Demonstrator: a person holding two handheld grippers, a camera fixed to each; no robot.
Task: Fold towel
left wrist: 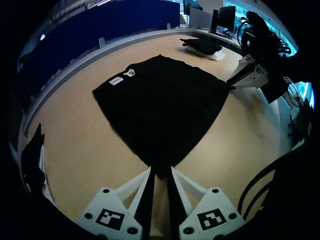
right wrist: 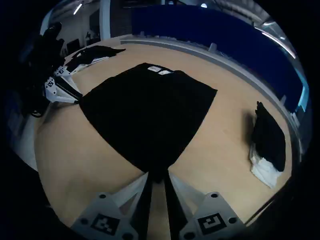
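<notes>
A black towel (left wrist: 160,104) lies spread flat on the wooden table (left wrist: 80,148), with two small white labels (left wrist: 116,81) near its far edge. In the left gripper view, my left gripper (left wrist: 161,171) is shut on the towel's near corner. My right gripper (left wrist: 234,82) pinches another corner at the right, held by a gloved hand. In the right gripper view, the same towel (right wrist: 148,112) fans out from my right gripper (right wrist: 158,175), which is shut on its near corner. My left gripper (right wrist: 74,96) grips the towel's left corner there.
A pile of black and white cloth (left wrist: 205,47) sits at the table's far end, near monitors (left wrist: 226,18). Another black-on-white pile (right wrist: 269,144) lies at the right, and one more (right wrist: 94,54) at the far left. A blue partition (right wrist: 224,36) borders the table.
</notes>
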